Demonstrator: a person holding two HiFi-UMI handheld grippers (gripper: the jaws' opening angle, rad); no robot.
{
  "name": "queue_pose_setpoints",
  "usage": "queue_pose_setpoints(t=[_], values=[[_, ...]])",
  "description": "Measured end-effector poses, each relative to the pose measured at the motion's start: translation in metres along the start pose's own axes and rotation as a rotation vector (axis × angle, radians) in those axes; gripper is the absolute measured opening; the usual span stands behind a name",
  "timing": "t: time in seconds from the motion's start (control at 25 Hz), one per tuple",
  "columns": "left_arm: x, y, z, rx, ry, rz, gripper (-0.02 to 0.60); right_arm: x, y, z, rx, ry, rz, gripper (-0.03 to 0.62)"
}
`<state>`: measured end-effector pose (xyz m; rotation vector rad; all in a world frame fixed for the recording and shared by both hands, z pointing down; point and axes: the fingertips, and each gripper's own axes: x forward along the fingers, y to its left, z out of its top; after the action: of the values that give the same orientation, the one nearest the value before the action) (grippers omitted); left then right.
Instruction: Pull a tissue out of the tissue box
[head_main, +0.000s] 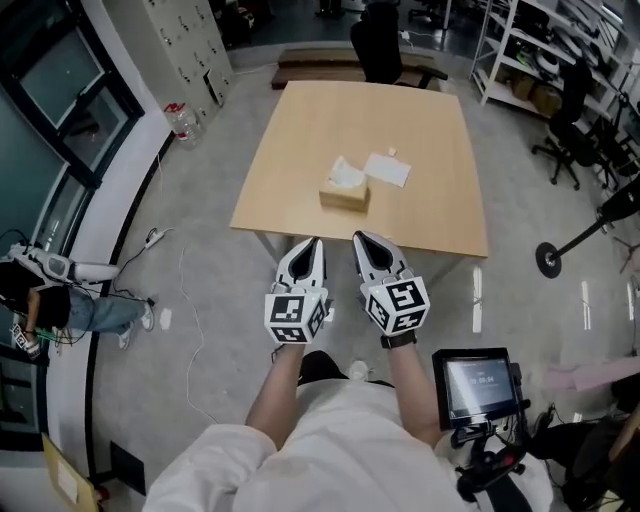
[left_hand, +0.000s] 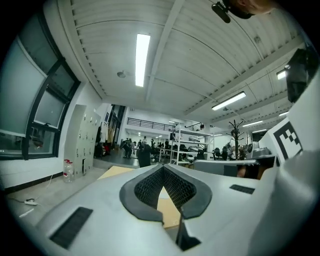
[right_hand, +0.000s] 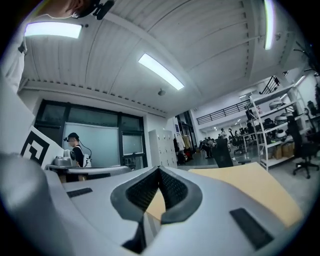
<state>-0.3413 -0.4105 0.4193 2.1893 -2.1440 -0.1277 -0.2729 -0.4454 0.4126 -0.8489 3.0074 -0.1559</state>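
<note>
A tan tissue box (head_main: 344, 194) stands near the middle of the wooden table (head_main: 440, 215), with a white tissue (head_main: 347, 175) sticking up out of its top. A loose white tissue (head_main: 388, 169) lies flat just right of the box. My left gripper (head_main: 313, 243) and right gripper (head_main: 363, 238) are held side by side in front of the table's near edge, well short of the box. Both point level toward the table. The left gripper (left_hand: 162, 167) is shut with its tips touching and nothing between them. The right gripper (right_hand: 159, 170) is likewise shut and empty.
A black office chair (head_main: 378, 45) stands at the table's far side. Metal shelves (head_main: 540, 50) line the right, with a stand's round base (head_main: 548, 260) on the floor. A water bottle (head_main: 183, 122) and cables (head_main: 180, 280) lie at the left. A small screen (head_main: 477, 385) sits at lower right.
</note>
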Motion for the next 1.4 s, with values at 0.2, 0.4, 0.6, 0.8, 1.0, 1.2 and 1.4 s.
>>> queue_pose_setpoints(t=[0.2,0.4,0.6,0.8,1.0,1.2,1.4], values=[[0.064,0.039,-0.005,-0.009,0.001,-0.035,0.002,0.058,-0.027,-0.014,-0.002,0.043,-0.029,0.003],[0.136,0.083,0.004,0.004,-0.001,-0.084,0.002,0.129,-0.072,-0.005,-0.032,0.055,-0.088,0.003],[0.205,0.125,0.006,0.046,0.045,-0.125,0.002,0.186,-0.118,0.017,-0.062,0.03,-0.18,0.003],[0.255,0.12,-0.037,0.041,0.133,-0.223,0.002,0.201,-0.156,-0.017,-0.043,0.106,-0.233,0.003],[0.285,0.107,-0.063,0.006,0.149,-0.29,0.002,0.21,-0.188,-0.058,-0.018,0.199,-0.233,0.003],[0.314,0.125,-0.078,-0.021,0.217,-0.288,0.002,0.239,-0.215,-0.087,0.044,0.308,-0.251,0.003],[0.328,0.138,-0.117,-0.039,0.301,-0.273,0.002,0.259,-0.223,-0.137,0.065,0.426,-0.205,0.003]])
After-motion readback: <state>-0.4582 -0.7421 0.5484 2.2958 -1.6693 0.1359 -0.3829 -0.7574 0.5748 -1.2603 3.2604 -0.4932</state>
